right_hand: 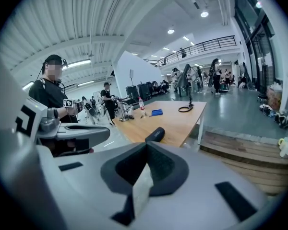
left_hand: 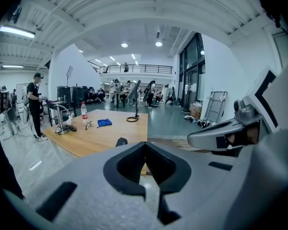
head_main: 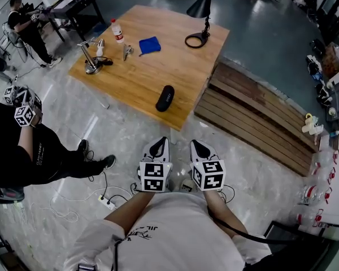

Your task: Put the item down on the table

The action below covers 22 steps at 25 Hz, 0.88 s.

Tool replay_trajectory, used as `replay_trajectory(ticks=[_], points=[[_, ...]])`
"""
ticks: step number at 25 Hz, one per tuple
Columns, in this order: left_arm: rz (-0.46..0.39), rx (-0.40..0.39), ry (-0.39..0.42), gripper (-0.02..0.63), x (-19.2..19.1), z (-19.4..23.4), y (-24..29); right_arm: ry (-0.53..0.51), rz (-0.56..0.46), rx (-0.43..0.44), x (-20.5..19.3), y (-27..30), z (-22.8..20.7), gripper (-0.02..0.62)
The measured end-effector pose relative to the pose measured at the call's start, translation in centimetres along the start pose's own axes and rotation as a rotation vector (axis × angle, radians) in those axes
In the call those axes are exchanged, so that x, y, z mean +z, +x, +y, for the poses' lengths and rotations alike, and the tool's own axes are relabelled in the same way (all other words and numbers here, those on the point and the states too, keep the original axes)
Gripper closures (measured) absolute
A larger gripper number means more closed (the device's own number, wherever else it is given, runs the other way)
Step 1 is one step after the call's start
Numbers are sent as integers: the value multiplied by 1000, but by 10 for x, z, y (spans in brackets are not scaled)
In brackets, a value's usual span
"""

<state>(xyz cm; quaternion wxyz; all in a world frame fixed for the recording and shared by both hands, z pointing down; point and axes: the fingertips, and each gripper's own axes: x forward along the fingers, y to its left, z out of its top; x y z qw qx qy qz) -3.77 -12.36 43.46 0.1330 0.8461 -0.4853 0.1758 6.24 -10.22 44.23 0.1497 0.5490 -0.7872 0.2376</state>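
A black cylindrical speaker (head_main: 165, 98) lies on its side near the front edge of the wooden table (head_main: 181, 66); it also shows as the speaker (left_hand: 121, 141) in the left gripper view and the speaker (right_hand: 155, 134) in the right gripper view. My left gripper (head_main: 161, 142) and right gripper (head_main: 196, 144) are side by side close to my body, over the floor and short of the table. Both are shut with nothing between the jaws, as the left gripper (left_hand: 145, 145) and right gripper (right_hand: 146, 144) show in their own views.
On the table stand a water bottle (head_main: 118, 31), a blue cloth (head_main: 150, 44), a metal stand (head_main: 90, 65) and a black lamp (head_main: 199, 37). Wooden steps (head_main: 254, 114) lie to the right. A person in black (head_main: 28, 145) stands left; cables and a power strip (head_main: 107, 202) lie on the floor.
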Motion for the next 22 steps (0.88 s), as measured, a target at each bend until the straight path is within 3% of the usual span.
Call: replay_trajectory(ticks=[22], points=[[-7, 10, 6, 600, 9, -6, -5, -6, -29, -28, 7, -16, -11, 592]])
